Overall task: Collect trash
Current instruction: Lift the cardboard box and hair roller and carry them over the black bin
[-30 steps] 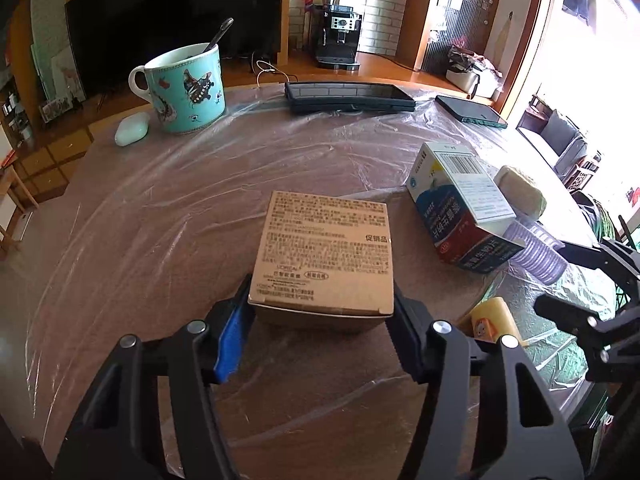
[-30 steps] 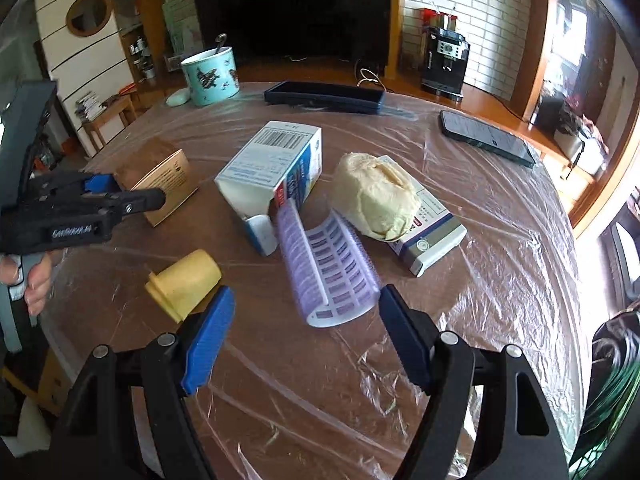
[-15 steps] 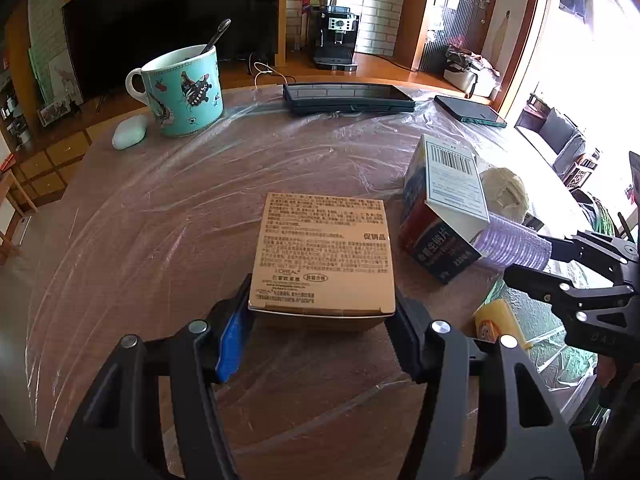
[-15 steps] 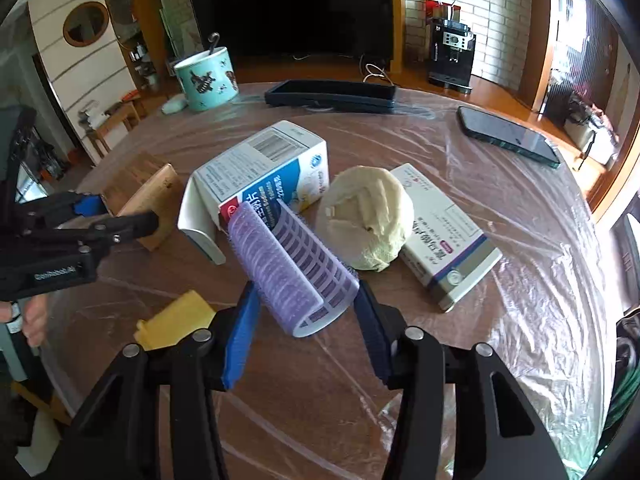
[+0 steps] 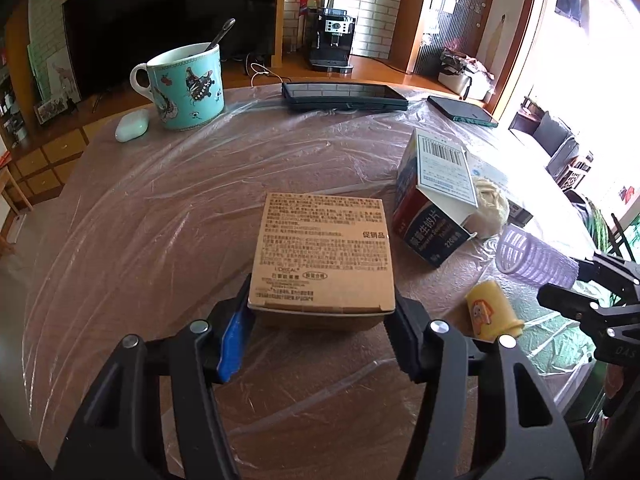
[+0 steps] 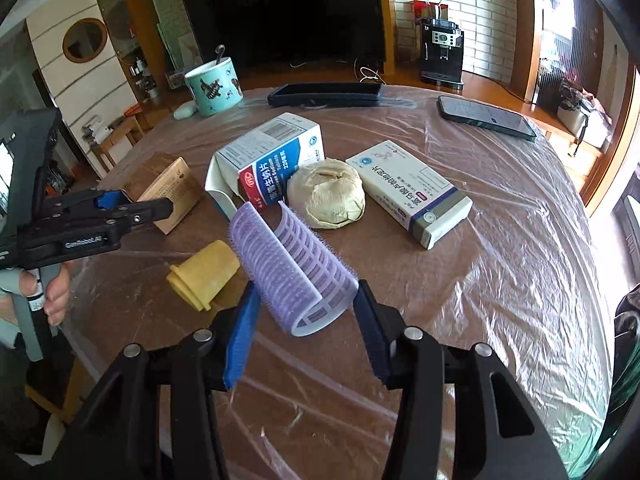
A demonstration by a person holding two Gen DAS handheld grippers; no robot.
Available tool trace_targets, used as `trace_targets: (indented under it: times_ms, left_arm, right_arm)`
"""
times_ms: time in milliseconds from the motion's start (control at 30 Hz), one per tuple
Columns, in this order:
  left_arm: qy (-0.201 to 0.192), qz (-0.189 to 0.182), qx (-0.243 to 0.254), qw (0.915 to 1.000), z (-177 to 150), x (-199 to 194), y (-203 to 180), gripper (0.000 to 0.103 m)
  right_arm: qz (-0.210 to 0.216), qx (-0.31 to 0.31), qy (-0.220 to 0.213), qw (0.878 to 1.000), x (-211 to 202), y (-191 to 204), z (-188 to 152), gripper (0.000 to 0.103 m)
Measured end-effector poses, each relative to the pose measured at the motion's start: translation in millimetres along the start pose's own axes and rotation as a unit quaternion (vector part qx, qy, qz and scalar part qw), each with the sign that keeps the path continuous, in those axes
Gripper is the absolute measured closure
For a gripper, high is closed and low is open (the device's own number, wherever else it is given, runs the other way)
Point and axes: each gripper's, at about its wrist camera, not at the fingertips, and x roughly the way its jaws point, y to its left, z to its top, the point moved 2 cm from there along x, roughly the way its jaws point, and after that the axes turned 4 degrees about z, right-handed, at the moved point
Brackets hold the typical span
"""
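My left gripper (image 5: 320,332) is shut on a brown cardboard box (image 5: 324,256) that rests on the plastic-covered round table (image 5: 160,208); the box also shows in the right wrist view (image 6: 168,188). My right gripper (image 6: 306,332) is shut on a purple hair roller (image 6: 292,268), held tilted just above the table; the roller also shows in the left wrist view (image 5: 532,256). A yellow cup (image 6: 204,274) lies on its side left of the roller. An open blue-and-white medicine box (image 6: 272,164), a crumpled cream paper ball (image 6: 326,194) and a flat white medicine box (image 6: 408,192) lie beyond.
A turquoise mug with a spoon (image 5: 184,86), a pale earbud case (image 5: 131,127), a dark tablet (image 5: 344,96) and a phone (image 6: 486,118) sit at the table's far side. A TV (image 6: 288,16) and a coffee machine (image 6: 440,54) stand behind.
My right gripper closed on the purple roller and lifted it toward me. The blue-and-white box was pushed and turned. The left gripper stayed shut on the brown box.
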Motion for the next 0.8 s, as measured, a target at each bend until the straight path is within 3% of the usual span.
trace_targets:
  times_ms: [800]
  left_arm:
    - [-0.024,-0.027,-0.008,0.9993,-22.8,-40.5,-7.0,0.044]
  right_arm:
    - [0.016,-0.002,-0.030,0.999,-31.8,17.1,-13.2,0.055]
